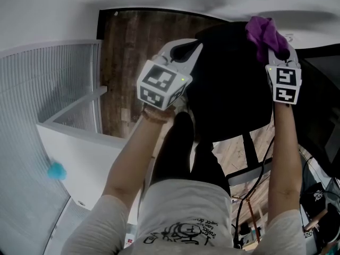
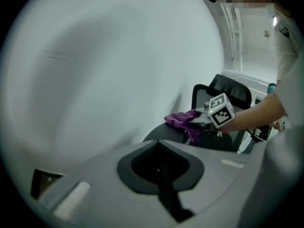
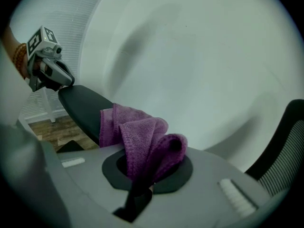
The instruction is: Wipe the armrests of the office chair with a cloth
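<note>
The office chair (image 1: 228, 89) shows as a dark padded surface across the middle of the head view; we cannot tell whether it is seat or armrest. At its 9 o'clock edge our left hand-held gripper (image 1: 195, 49) is clenched on nothing, tips just beside the padding. At 1 o'clock our right hand-held gripper (image 1: 280, 57) pinches the purple cloth (image 1: 264, 33), bunched over the pad. Only a fold looks nipped, so we judge a dragging stroke could tug it free, and the chair might swivel unless braced.
</note>
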### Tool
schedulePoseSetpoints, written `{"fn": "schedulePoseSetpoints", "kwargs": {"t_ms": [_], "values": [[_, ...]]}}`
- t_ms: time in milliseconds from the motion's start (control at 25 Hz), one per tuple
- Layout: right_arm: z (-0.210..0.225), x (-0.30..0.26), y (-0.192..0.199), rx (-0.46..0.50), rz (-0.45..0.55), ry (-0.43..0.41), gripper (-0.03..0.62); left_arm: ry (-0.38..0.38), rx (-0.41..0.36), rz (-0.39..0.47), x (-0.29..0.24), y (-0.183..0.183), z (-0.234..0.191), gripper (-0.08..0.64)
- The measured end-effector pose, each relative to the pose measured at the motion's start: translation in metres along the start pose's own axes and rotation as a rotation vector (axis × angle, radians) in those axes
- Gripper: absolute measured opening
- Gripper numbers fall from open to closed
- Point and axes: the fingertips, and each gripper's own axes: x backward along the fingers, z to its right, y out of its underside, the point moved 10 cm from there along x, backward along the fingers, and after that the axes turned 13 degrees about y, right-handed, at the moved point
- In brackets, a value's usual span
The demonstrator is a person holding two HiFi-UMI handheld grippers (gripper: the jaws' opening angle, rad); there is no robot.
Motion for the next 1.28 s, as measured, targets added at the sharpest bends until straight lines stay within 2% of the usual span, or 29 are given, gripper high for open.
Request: {"fn": "schedulePoseSetpoints", "kwargs": {"t_ms": [240, 440, 600, 840, 960, 1080, 1280], "values": [[-0.010, -0.004, -0.008, 0.004, -0.018, 0.015, 0.025, 0.007, 0.003, 0.010, 0.002, 0.003, -0.008, 0.000], [-0.048, 0.011, -0.028, -0.010, 0.057, -0.037, 0.023, 0.008, 0.007, 0.010, -0.001, 0.004, -0.007, 0.000], [-0.083, 0.020, -0.050, -0.035, 0.103, -0.108, 0.025, 0.003, 0.013, 0.010, -0.004, 0.002, -0.009, 0.000], [-0.121, 0.009, -0.109, -0.042, 0.186, -0.285, 0.025, -0.031, 0.046, 0.023, -0.020, -0.029, -0.042, 0.000], [-0.111, -0.018, -0.117, -0.081, 0.189, -0.331, 0.025, -0.055, 0.083, 0.020, -0.040, -0.042, -0.064, 0.000], [-0.100, -0.029, -0.117, -0.067, 0.189, -0.358, 0.025, -0.064, 0.084, 0.007, -0.049, -0.048, -0.069, 0.000], [-0.107, -0.001, -0.131, -0.089, 0.180, -0.365, 0.025, -0.069, 0.053, 0.013, -0.015, -0.046, -0.048, 0.000]]}}
